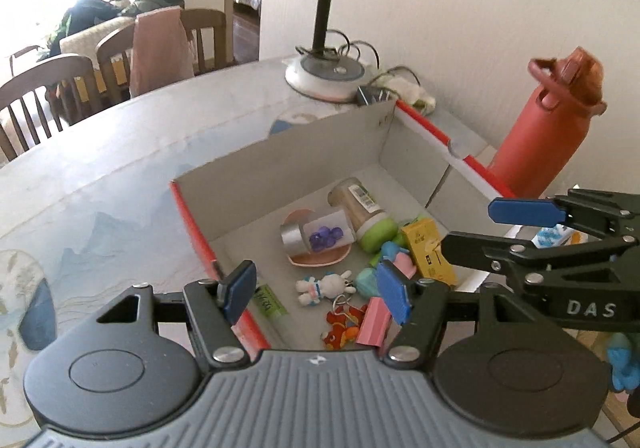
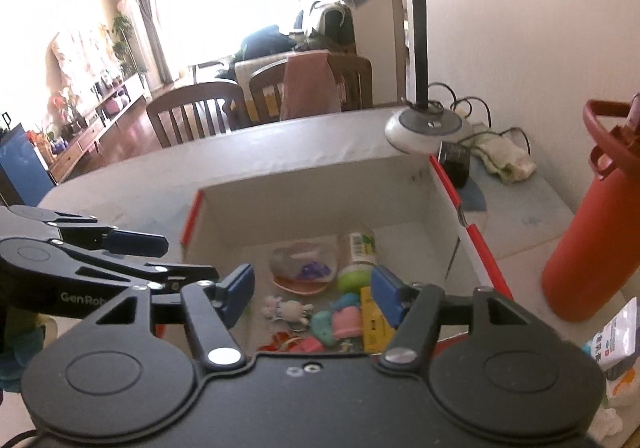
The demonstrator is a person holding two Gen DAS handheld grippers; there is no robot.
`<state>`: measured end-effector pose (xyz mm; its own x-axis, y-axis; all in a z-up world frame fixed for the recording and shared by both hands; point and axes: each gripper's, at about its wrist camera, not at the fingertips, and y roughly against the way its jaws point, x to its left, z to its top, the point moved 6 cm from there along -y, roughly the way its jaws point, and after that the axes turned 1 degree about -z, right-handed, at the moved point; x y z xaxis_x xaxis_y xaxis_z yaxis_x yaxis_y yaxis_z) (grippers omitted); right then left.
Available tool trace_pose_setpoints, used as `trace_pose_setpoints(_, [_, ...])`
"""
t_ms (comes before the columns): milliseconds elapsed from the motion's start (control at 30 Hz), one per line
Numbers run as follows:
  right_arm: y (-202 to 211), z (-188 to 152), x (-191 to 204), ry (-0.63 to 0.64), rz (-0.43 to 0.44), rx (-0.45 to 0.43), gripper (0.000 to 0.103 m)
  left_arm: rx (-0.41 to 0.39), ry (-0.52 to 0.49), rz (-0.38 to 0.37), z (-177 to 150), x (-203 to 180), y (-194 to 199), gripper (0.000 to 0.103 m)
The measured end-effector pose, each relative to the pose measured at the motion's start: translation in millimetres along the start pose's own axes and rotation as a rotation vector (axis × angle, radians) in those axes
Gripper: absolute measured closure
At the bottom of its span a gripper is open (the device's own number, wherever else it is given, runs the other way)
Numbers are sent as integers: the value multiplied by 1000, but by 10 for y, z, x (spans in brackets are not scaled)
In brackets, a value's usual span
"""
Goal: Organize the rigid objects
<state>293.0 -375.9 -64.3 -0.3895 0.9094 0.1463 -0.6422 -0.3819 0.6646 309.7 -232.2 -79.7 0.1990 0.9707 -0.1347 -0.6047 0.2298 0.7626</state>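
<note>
I hold two grippers above an open cardboard box (image 1: 280, 164) with red edges, on a pale patterned table (image 1: 120, 168). My left gripper (image 1: 316, 292) is released, its two blue pads spread wide with nothing between them. My right gripper (image 2: 312, 288) is likewise spread and empty; from the left camera it reaches in from the right, over the box's near corner.

Inside the box lie small rigid things: one clear tube of purple beads (image 1: 326, 234) resting on one pink dish (image 1: 320, 256), one jar with a green lid (image 1: 362, 214) on its side, one yellow carton (image 1: 426, 250), one white bunny keychain (image 1: 326, 286), one red charm (image 1: 340, 328), and pink and teal erasers (too jumbled to count).

Beyond the box stands one desk lamp (image 1: 324, 72). To its right stands one red water bottle (image 1: 548, 128), upright, just beside the box.
</note>
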Motion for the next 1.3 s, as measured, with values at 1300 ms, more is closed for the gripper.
trace_pose_setpoints(1300, [830,-317,470,-86,26,-171,0,-186,45,-55,-349,144,952,1])
